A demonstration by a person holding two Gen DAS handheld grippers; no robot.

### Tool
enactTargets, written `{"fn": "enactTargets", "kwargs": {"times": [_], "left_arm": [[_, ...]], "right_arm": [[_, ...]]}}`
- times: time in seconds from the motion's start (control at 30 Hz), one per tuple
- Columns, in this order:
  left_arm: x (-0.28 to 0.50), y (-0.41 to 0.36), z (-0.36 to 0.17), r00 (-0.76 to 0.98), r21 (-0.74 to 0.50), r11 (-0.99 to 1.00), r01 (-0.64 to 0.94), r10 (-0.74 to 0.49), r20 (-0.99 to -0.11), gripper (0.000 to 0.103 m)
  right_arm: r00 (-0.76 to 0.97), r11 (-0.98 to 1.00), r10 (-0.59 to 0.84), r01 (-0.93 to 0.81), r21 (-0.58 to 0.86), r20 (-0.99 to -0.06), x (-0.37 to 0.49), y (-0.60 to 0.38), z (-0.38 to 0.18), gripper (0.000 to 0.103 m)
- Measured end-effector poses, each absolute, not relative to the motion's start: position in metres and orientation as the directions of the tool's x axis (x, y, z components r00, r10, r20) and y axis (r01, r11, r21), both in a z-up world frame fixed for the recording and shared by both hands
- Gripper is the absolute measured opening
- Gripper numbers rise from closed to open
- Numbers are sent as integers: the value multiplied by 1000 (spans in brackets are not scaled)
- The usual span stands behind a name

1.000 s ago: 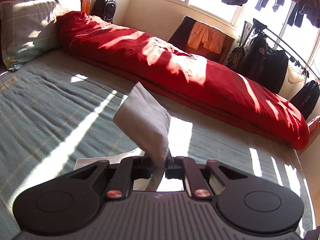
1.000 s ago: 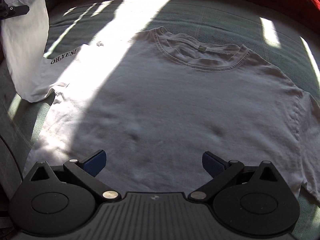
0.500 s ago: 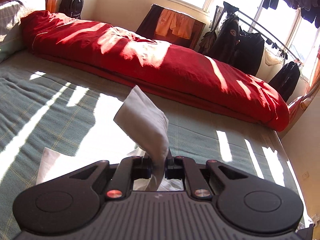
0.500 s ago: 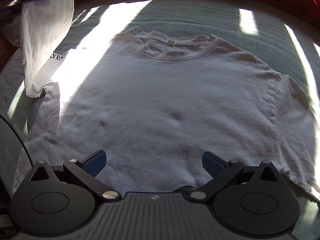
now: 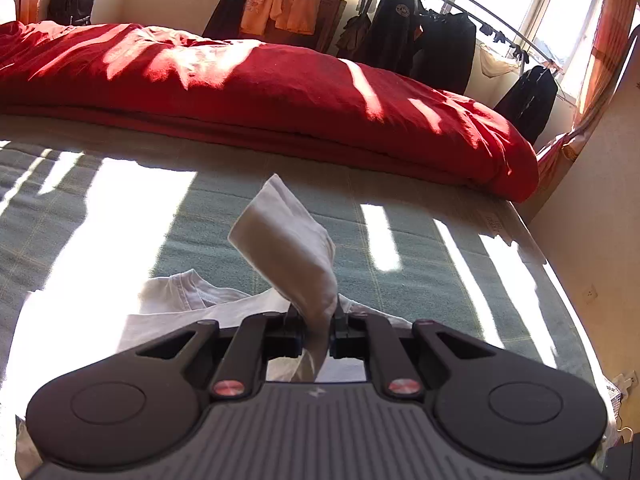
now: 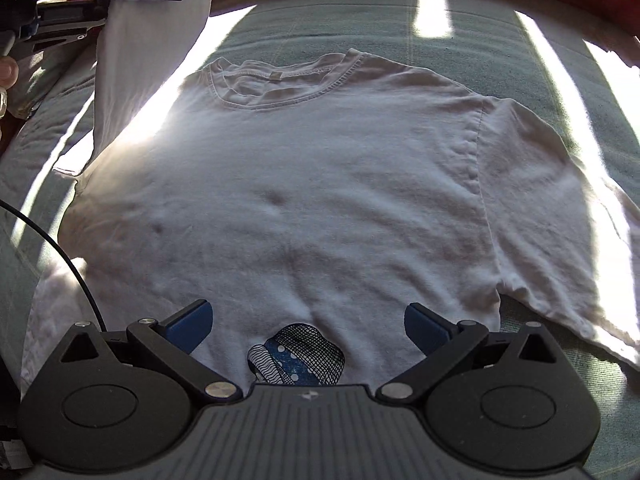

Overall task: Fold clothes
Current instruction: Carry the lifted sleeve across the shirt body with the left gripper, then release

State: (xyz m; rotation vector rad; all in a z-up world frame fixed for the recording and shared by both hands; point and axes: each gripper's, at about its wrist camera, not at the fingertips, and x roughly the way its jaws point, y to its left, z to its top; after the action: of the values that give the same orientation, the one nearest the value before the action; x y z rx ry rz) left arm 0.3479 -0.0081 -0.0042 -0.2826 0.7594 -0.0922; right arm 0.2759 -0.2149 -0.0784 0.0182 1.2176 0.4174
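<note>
T-shirt (image 6: 320, 184) flat on bed (image 6: 500, 44), collar toward duvet (image 5: 280, 84) behind; left sleeve (image 6: 148, 60) raised in left hand-held gripper (image 5: 318, 326); right hand-held gripper (image 6: 308, 320) above hem.

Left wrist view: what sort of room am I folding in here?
Almost certainly a bedroom in a home. The white T-shirt lies on a bed with a green checked sheet, a red duvet is bunched along the far side, and dark jackets hang on a rail by the sunny windows.

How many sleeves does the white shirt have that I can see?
2. One sleeve is lifted up at the left, pinched in the left gripper. The other sleeve lies flat on the bed at the right.
</note>
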Motion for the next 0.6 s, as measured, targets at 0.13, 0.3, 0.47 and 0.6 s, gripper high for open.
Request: {"fn": "enactTargets", "kwargs": {"times": [0.13, 0.3, 0.47, 0.6], "left_arm": [[349, -33, -13, 708, -244, 969, 24, -189, -681, 9], [351, -59, -24, 703, -170, 982, 77, -174, -690, 9], [356, -78, -38, 693, -110, 987, 114, -158, -704, 9], [358, -88, -49, 680, -96, 986, 140, -166, -714, 9]], "right_arm": [[287, 929, 322, -279, 242, -902, 274, -226, -81, 103], [295, 935, 322, -251, 252, -899, 272, -240, -83, 103], [306, 938, 323, -227, 261, -896, 271, -248, -83, 103], [303, 940, 323, -212, 267, -897, 269, -253, -84, 103]]}}
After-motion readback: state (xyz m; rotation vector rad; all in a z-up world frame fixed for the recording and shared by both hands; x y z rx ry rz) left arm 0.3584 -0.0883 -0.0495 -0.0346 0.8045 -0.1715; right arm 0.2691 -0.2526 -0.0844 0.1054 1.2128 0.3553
